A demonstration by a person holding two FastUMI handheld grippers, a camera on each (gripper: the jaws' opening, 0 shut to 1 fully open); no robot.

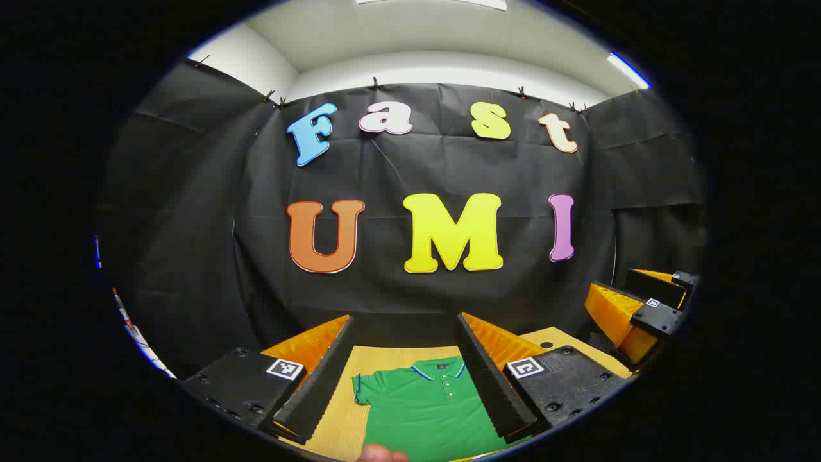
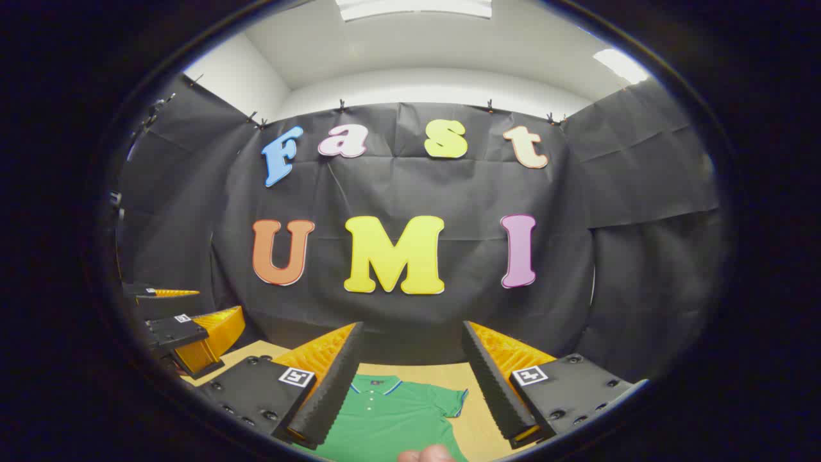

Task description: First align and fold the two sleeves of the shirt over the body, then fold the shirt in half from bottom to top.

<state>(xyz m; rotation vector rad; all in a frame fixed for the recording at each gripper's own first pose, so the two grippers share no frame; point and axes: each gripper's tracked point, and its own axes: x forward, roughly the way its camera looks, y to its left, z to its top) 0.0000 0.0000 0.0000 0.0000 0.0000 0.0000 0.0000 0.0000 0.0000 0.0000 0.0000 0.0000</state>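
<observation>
Shirt: green short-sleeved polo shirt [image 1: 423,404] lies flat on the light wooden table [image 1: 333,423], collar toward the black cloth wall [image 1: 192,256].
Left gripper [image 1: 405,350]: above the shirt, fingers spread wide, holding nothing.
Right gripper [image 2: 410,359]: above the shirt, fingers spread, empty, beside the left one.

Black cloth [image 1: 410,173] w/ creases covered the back & side walls, clipped along its top edge. Above it: white wall [image 2: 423,83], white ceiling [image 1: 417,32] w/ lit light panels [image 2: 414,8]. Wooden tabletop [image 1: 337,417] below.
</observation>
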